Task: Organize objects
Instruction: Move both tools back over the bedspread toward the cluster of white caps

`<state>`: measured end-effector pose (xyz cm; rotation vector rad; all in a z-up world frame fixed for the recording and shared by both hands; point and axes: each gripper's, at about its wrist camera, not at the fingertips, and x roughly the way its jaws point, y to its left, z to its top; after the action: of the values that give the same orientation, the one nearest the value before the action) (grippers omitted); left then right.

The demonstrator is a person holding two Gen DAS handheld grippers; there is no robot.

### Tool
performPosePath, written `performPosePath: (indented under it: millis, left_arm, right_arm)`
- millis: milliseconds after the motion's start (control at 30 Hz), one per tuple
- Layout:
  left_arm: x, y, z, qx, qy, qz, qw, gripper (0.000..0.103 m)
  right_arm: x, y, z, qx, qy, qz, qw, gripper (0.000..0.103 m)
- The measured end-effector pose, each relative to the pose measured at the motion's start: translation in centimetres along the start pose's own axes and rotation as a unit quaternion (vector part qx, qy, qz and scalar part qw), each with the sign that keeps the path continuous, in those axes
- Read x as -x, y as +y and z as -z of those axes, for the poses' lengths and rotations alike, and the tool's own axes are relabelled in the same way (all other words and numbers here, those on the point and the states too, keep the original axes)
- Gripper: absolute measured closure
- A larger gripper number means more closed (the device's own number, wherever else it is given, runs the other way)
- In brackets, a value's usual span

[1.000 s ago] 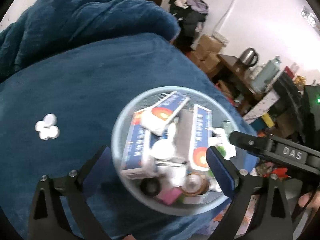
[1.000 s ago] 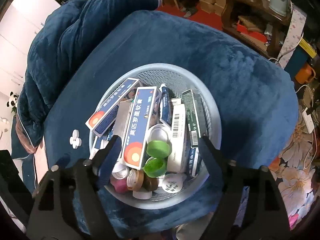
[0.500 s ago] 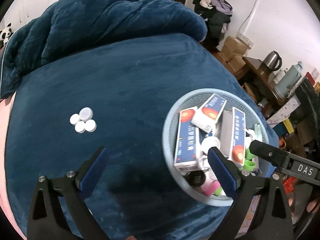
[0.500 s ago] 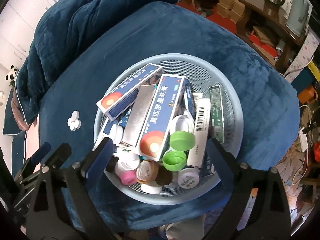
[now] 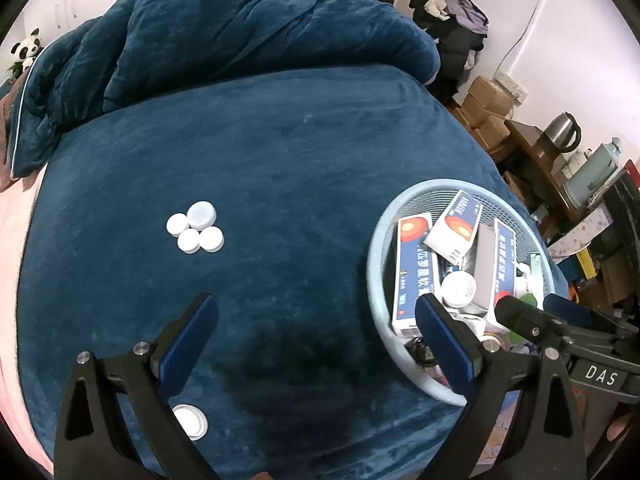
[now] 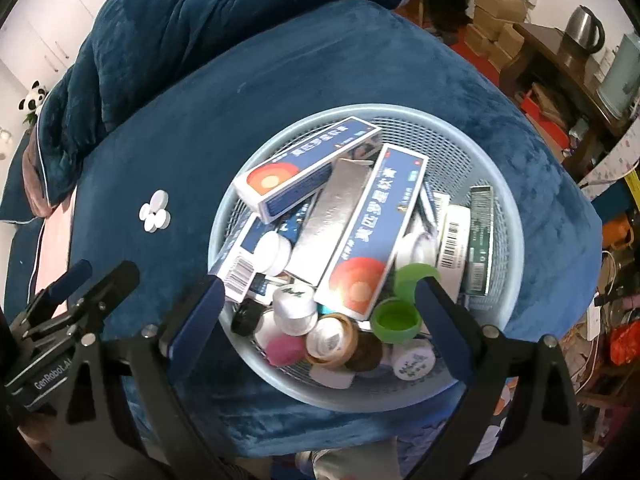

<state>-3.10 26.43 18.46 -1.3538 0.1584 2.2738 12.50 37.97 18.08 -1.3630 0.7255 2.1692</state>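
Note:
A light blue mesh basket [image 6: 516,248] [image 5: 378,248] on the blue blanket holds several blue medicine boxes [image 6: 374,232], white jars [image 6: 294,306], green caps [image 6: 396,320] and a pink cap [image 6: 286,350]. A cluster of white caps [image 5: 196,227] [image 6: 155,211] lies on the blanket left of the basket. One more white cap [image 5: 191,421] lies under my left finger. My left gripper [image 5: 316,340] is open and empty over bare blanket, left of the basket. My right gripper [image 6: 318,316] is open and empty above the basket's near side.
A rumpled blue duvet [image 5: 224,36] is piled at the back. A toy panda [image 5: 26,50] sits far left. Right of the bed are cardboard boxes [image 5: 490,108], a dark table with a kettle [image 5: 562,136] and a thermos [image 5: 592,176].
My left gripper has swung left, off the basket and over the bare blanket; the white caps are now nearer its centre. My right gripper has come closer over the basket.

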Motion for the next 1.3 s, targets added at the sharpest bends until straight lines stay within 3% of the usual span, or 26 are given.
performPosePath:
  millis: [800, 1300]
  left_arm:
    - [0.9, 8.4, 0.1, 0.058, -0.006, -0.034, 0.9977, 0.004]
    - [0.4, 15.6, 0.7, 0.128, -0.007, -0.067, 0.9894, 0.004]
  right_arm:
    - [-1.7, 7.2, 0.0, 0.065, 0.011, -0.005, 0.998, 0.005]
    - [-4.1, 12.2, -1.2, 0.103, 0.027, -0.041, 0.994, 0.005]
